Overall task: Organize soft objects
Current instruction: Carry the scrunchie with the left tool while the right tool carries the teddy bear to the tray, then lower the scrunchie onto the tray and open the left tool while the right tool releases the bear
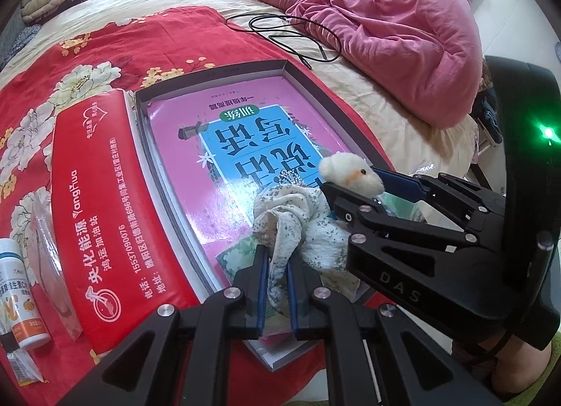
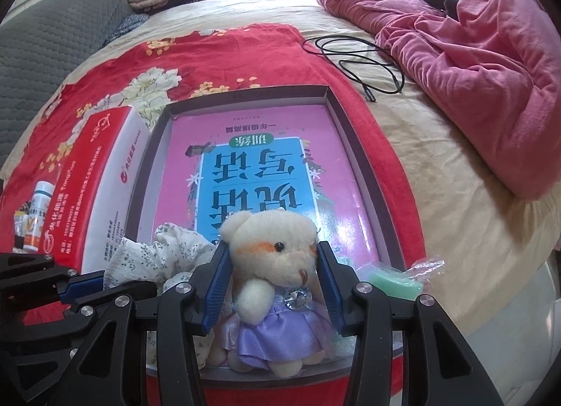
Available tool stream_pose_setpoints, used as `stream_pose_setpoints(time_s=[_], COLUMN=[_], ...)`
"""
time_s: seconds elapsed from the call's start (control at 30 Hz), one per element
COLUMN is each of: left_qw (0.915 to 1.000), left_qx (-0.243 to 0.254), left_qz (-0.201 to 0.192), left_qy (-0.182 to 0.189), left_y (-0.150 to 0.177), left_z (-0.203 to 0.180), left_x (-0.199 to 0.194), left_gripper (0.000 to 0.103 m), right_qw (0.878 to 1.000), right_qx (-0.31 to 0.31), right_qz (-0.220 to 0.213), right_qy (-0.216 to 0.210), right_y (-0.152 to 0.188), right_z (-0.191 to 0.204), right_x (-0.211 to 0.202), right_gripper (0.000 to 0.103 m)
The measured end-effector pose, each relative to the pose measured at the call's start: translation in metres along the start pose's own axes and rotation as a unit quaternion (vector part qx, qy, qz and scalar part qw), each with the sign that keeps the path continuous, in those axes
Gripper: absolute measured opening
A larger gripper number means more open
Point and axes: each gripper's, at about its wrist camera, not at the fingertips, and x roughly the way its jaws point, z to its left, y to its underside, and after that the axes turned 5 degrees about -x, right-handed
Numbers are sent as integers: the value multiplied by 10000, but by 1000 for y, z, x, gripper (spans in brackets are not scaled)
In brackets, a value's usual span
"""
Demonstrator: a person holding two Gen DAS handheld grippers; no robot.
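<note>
A cream teddy bear [image 2: 270,241] in a purple dress sits between the blue pads of my right gripper [image 2: 271,248], which is shut on its head, over the near end of a dark shallow box [image 2: 245,95]. A pink and blue book [image 2: 245,167] lies flat in the box. My left gripper [image 1: 277,258] is shut on a white floral cloth [image 1: 298,216], bunched over the book's near corner. In the left wrist view the right gripper [image 1: 350,178] comes in from the right with the bear's head [image 1: 350,169] in it. The left gripper's blue finger [image 2: 84,283] shows beside the cloth [image 2: 164,255].
A red tissue box [image 1: 94,195] lies left of the dark box, with a clear plastic bag [image 1: 49,258] and a white bottle [image 1: 17,293] further left. A wrapped green bar [image 2: 392,283] lies at the box's right corner. A black cable [image 2: 361,62] and pink quilt [image 2: 473,73] lie beyond.
</note>
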Motion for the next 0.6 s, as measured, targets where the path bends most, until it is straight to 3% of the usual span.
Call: stream_pose_setpoints(time_s=[0.53, 0.6], left_qw=[10000, 10000], left_qx=[-23, -7], left_qz=[41, 45], left_qy=[-59, -87], left_y=[-2, -2], left_z=[2, 1], left_x=[6, 6], left_gripper=[10, 10], right_qw=[9999, 9999], right_qx=[-104, -95], right_qz=[60, 48], right_qy=[52, 48], right_y=[-2, -2], right_z=[5, 4], right_x=[8, 7], right_gripper=[52, 61])
